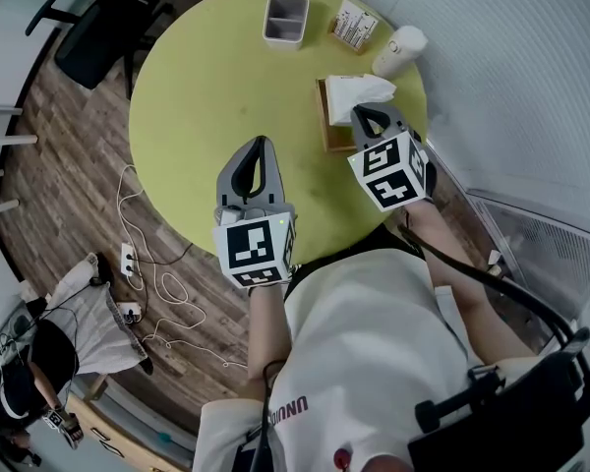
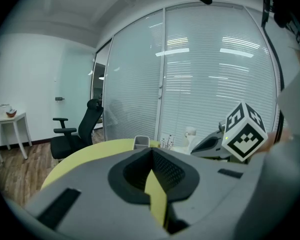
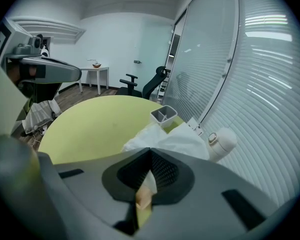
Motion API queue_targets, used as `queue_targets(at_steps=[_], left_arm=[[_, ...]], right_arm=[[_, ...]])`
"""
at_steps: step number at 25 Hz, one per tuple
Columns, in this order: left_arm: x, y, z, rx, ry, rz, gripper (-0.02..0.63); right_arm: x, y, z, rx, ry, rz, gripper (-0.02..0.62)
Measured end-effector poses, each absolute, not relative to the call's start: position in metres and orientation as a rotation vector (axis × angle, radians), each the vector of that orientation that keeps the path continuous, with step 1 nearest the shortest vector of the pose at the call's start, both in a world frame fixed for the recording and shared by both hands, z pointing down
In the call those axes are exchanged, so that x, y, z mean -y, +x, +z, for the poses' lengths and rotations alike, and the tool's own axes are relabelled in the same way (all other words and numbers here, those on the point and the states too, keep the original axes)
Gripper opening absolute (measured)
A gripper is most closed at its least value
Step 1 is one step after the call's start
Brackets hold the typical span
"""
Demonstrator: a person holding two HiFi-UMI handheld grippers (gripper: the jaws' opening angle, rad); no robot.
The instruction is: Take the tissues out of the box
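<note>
Standing up out of the light wooden tissue box point(image 1: 326, 116), the crumpled white paper tissue point(image 1: 362, 88) is found close to the right edge of the round yellow-green worktop point(image 1: 206, 87). The right gripper point(image 1: 367, 116) is brought to the near side of that tuft. Its fingers are closed, and in the right gripper view white paper is seen in the slit at their tips with the tan of the box below it, so a fold of the tissue is judged to be pinched. The left gripper point(image 1: 261, 147) is held over the near middle of the worktop, well apart from the box; its fingers are closed on nothing, with only a sliver of the yellow-green surface seen between them.

The tissue is judged to be very light, soft and easily torn, with no stiffness of its own. A hold is best taken low on the tuft, where several folds are gathered, not on a single loose corner. The box is also judged to be light, so it may be lifted or dragged along if the sheet catches in the slot; a straight upward pull is called for, and the box may need to be steadied by the free gripper.

Along the far edge, a grey divided plastic container point(image 1: 285, 18), a small box of cards point(image 1: 354, 26) and a white bottle point(image 1: 400, 49) are set, clear of the work.
</note>
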State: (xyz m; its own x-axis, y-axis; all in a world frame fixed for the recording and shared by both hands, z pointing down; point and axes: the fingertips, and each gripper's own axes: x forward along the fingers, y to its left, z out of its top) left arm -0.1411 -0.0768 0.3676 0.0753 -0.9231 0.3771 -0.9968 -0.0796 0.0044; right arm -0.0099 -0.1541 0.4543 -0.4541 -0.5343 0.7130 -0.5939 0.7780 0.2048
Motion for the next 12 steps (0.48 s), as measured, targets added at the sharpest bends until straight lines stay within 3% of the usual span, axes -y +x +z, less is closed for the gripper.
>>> queue_targets(at_steps=[12], left_arm=[[0.072, -0.141, 0.360, 1.947, 2.101, 0.398, 0.012]], right_arm=[[0.155, -0.011, 0.427, 2.204, 0.902, 0.038, 0.018]])
